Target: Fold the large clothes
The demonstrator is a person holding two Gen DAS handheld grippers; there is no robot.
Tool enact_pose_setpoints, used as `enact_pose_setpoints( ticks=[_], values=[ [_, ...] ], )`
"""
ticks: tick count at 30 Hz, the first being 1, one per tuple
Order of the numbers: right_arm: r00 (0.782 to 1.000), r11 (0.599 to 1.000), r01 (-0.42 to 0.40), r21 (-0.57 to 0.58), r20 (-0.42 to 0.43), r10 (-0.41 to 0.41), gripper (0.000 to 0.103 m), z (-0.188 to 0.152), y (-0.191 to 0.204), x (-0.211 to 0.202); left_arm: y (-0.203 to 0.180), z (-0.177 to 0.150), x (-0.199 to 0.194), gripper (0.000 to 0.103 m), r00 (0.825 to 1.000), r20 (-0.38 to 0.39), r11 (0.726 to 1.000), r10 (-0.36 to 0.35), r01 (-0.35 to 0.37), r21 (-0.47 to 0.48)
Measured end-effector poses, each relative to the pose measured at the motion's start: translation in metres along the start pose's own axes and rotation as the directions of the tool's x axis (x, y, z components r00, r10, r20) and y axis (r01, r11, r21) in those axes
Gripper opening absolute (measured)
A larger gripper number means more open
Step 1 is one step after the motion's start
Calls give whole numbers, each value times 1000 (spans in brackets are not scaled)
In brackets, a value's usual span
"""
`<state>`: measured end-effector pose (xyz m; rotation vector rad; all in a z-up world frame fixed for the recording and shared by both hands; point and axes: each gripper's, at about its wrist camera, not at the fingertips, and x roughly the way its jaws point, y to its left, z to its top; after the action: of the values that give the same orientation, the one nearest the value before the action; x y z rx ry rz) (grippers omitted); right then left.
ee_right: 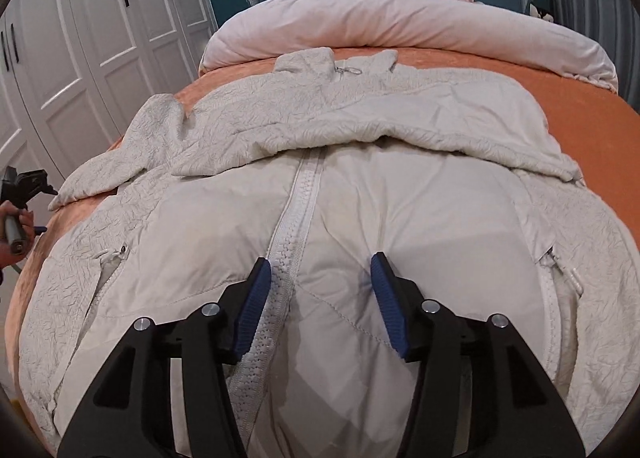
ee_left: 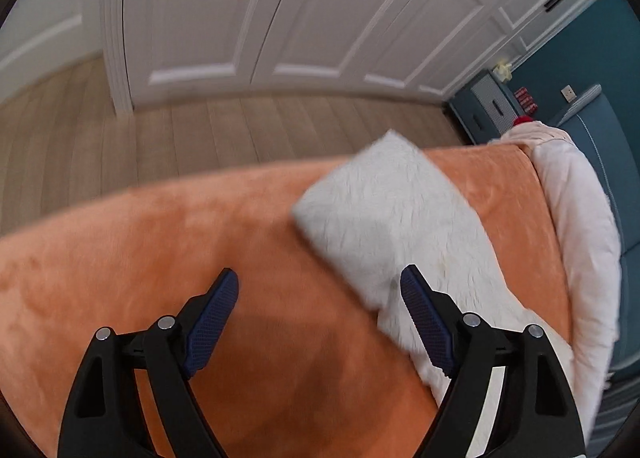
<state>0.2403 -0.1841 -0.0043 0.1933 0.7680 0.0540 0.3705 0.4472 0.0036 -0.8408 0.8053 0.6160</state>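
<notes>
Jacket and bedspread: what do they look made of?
Jacket: looks like a padded synthetic shell, smooth matte body panels with stitched seams, crinkle-textured sleeves, chunky plastic-looking zipper. Bedspread: likely plush fleece or velvet; soft orange nap with uneven shading.

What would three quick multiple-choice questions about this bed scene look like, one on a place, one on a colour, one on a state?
1. Where does the large cream padded jacket lie?
A. on the bed
B. on the wooden floor
C. in the wardrobe

2. What colour is the plush bed cover under it?
A. green
B. orange
C. black

3. How is the jacket's chunky white front zip?
A. zipped up
B. wide open
C. torn off

Answers:
1. A, it is spread across the bed in the right wrist view.
2. B, orange shows all around the jacket.
3. A, the teeth run joined down the front between the right tool fingers.
</notes>
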Motion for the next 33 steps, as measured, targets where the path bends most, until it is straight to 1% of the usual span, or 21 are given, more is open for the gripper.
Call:
enact_pose_setpoints(
  ticks=[1,2,3,4,6,8,11,14,15,17,18,19,20,21,22,24,25,27,29,31,33],
  values=[
    [1000,1000,0,0,0,0,51,-1,0,1,-4,3,1,52,1000,2,999,-5,5,33],
    [1000,1000,0,1,2,0,51,-3,2,1,-14,5,3,17,999,-22,996,-37,39,75],
    [1000,1000,0,1,4,0,51,-6,2,0,-20,6,3,8,997,-38,993,-61,65,97],
    [1000,1000,-2,2,6,2,51,-7,1,0,-28,5,-5,5,997,-24,990,-68,70,118],
    [1000,1000,-11,10,8,11,51,-8,-1,0,-57,3,-38,2,990,64,971,-124,108,212],
    [1000,1000,-20,17,9,19,51,-8,-2,1,-92,-4,-67,0,979,99,941,-179,141,308],
    [999,999,-30,26,13,30,51,-8,-4,1,-163,-35,-128,0,936,92,848,-339,262,460],
    [999,999,-39,34,15,39,51,-8,-5,0,-235,-101,-193,0,860,22,701,-510,401,589],
    [999,998,-42,36,16,41,51,-8,-5,0,-261,-135,-213,0,832,-16,632,-555,434,642],
    [999,998,-50,43,18,50,51,-7,-6,0,-295,-195,-234,6,793,-100,518,-601,482,707],
    [998,997,-60,50,20,59,51,-7,-7,-1,-311,-235,-238,10,783,-152,461,-603,498,734],
    [997,996,-74,56,22,73,53,-7,-8,-2,-322,-269,-237,27,781,-195,419,-593,507,754],
    [996,994,-86,62,25,85,55,-7,-9,-4,-329,-300,-234,57,786,-229,383,-574,505,773],
    [995,993,-95,67,27,94,56,-6,-10,-5,-333,-339,-227,69,805,-243,353,-541,480,803],
    [994,991,-109,77,30,107,57,-6,-11,-6,-333,-364,-220,73,815,-245,335,-525,462,821],
    [990,985,-140,99,38,137,59,-8,-15,-10,-324,-407,-203,73,835,-269,288,-480,440,851],
    [987,980,-161,115,45,157,59,-9,-18,-13,-319,-419,-194,73,849,-274,283,-452,428,858],
    [980,970,-197,145,58,190,60,-11,-25,-16,-308,-425,-180,73,864,-291,304,-412,431,849],
    [973,958,-229,173,69,220,60,-12,-31,-18,-293,-408,-163,73,868,-324,360,-375,459,813],
    [970,952,-242,185,74,232,60,-11,-33,-19,-279,-378,-150,73,867,-325,422,-377,473,773],
    [970,950,-240,199,75,230,60,-8,-34,-21,-275,-357,-145,74,887,-277,467,-369,434,770]
  ],
)
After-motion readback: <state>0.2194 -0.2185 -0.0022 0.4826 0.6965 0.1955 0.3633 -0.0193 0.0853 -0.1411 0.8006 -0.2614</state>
